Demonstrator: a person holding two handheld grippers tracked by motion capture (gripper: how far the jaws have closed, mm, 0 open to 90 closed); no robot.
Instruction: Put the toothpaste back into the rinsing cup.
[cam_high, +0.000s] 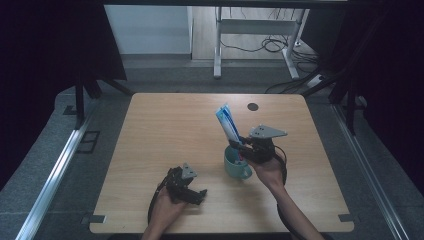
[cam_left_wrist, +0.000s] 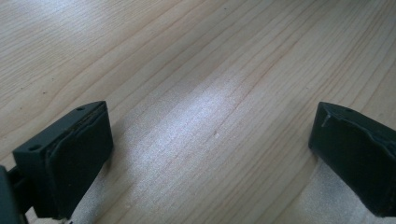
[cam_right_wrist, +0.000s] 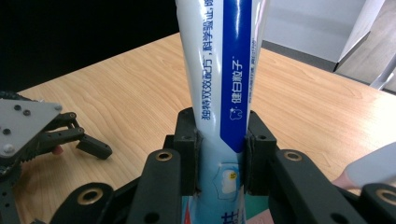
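A white and blue toothpaste tube (cam_high: 227, 123) stands tilted, its lower end in a teal mug (cam_high: 236, 166) near the table's middle right. My right gripper (cam_high: 243, 145) is shut on the tube just above the mug's rim. In the right gripper view the tube (cam_right_wrist: 229, 65) rises between the two black jaws of that gripper (cam_right_wrist: 222, 140), which press its sides. My left gripper (cam_high: 195, 194) rests low on the table near the front edge, left of the mug, open. The left gripper (cam_left_wrist: 210, 154) has only bare wood between its wide-apart jaws, and it appears again (cam_right_wrist: 91, 147) in the right gripper view.
A small black disc (cam_high: 252, 106) lies on the wooden table (cam_high: 165, 125) near its far edge. Beyond the table stand a white desk frame (cam_high: 218, 47) and loose cables (cam_high: 272, 45) on the floor. Dark curtains hang at both sides.
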